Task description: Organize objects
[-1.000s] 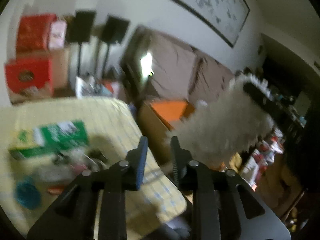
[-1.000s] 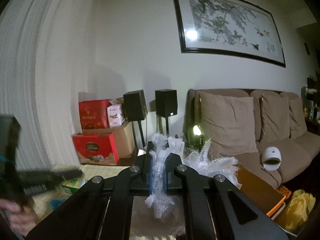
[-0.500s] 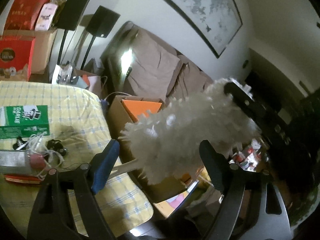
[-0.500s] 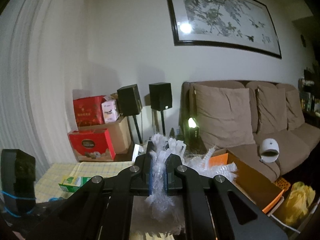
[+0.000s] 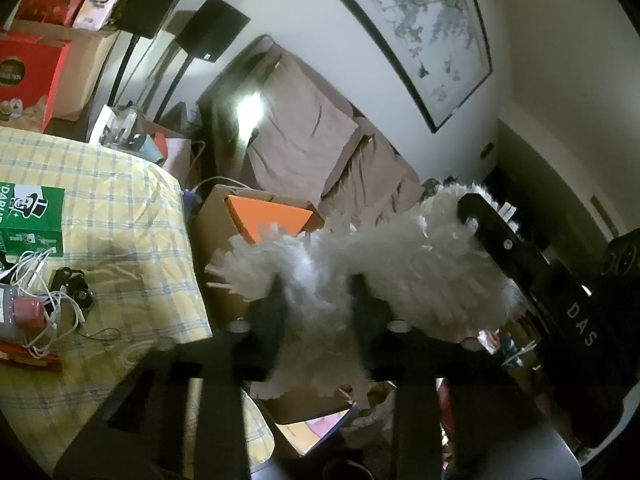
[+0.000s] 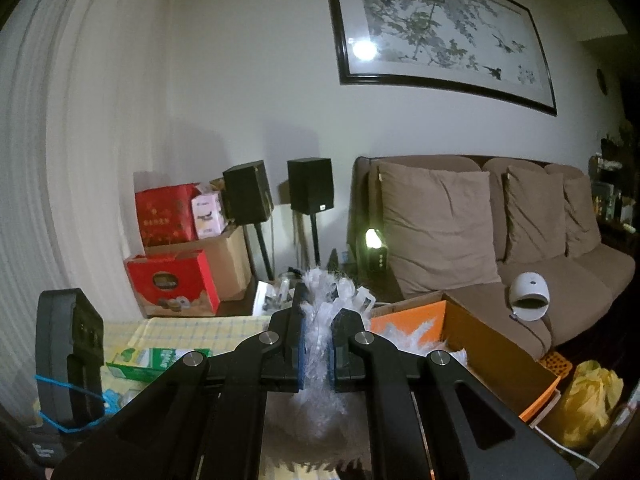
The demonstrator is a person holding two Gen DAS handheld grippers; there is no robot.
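Your left gripper (image 5: 318, 300), wide half a second ago, is closing on the white duster (image 5: 380, 256). Your right gripper (image 6: 317, 344) stays clamped on its fluff, so a handover looks underway.

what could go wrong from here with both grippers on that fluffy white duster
1. The left gripper is closing on the white duster with only loose fluff between its jaws, so it may slip out.
2. The right gripper also pinches just fluff, so pulling the two apart could tear strands.
3. The duster hangs past the table edge above the open cardboard box; a lost grip would likely drop it there or on the floor.
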